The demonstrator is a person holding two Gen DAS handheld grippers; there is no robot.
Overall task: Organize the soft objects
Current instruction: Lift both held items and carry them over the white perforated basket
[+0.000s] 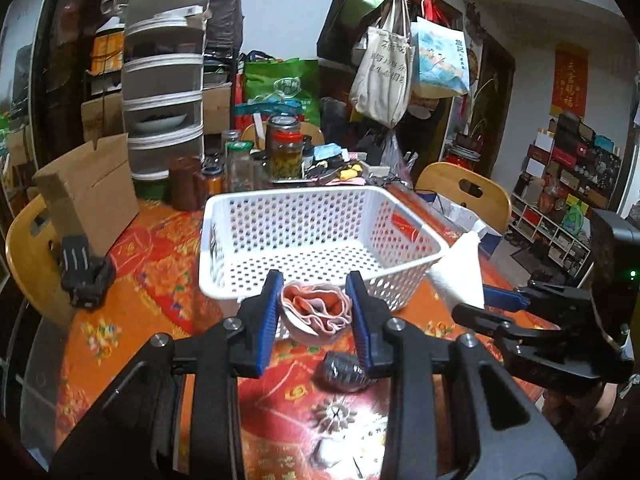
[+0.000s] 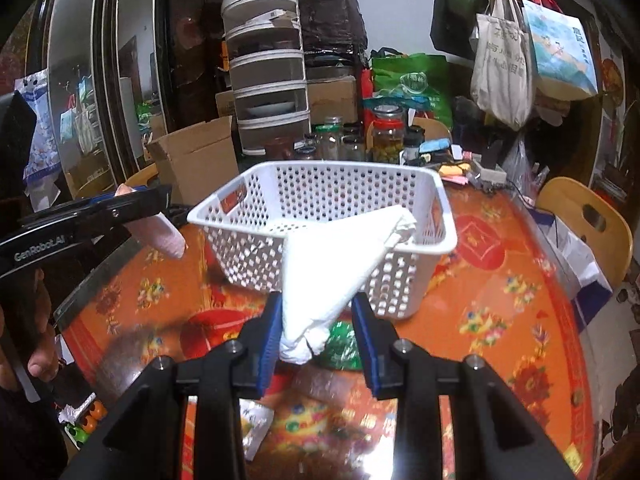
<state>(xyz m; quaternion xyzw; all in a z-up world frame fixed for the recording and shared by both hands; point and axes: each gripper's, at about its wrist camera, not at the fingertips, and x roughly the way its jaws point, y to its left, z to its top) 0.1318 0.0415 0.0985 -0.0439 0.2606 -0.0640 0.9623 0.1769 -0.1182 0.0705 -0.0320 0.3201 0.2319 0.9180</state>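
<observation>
Blue-padded left tongs (image 1: 315, 312) were clenched on a folded pink cloth (image 1: 316, 312), held above the counter (image 1: 160, 280) just short of the white perforated basket (image 1: 320, 200). The right tongs (image 2: 316, 328) were grasping a white cloth (image 2: 336, 264) by its bunched lower end; its broad folded part stood up in front of the basket's near wall, and its top corner overlapped the rim.

Containers: the basket's interior, as seen from the left wrist view, held nothing on its perforated floor. Behind it stood a cluster of glass jars (image 1: 286, 152), one with a red lid and greenish contents; the contents of the others could not be made out. A tiered mesh-covered rack (image 1: 164, 80) held a white dish on one shelf. An open cardboard box (image 1: 92, 188) stood at the left; its inside was hidden.

Hard to make out: a dark wrapped bundle (image 1: 340, 372) on the counter was partly covered by the left tongs' finger, and its nature could not be determined. A green patterned item (image 2: 340, 344) under the right tongs was blurred.

Differences between views: the left wrist view showed the right tongs from the side (image 1: 480, 304), with the white cloth rising from them. The right wrist view showed the left tongs at the left edge (image 2: 144, 204) with the pink cloth hanging from them, and fingers of a person's hand (image 2: 40, 360) on the handle. Hanging tote bags (image 1: 384, 72) appeared at the far wall in both views.
</observation>
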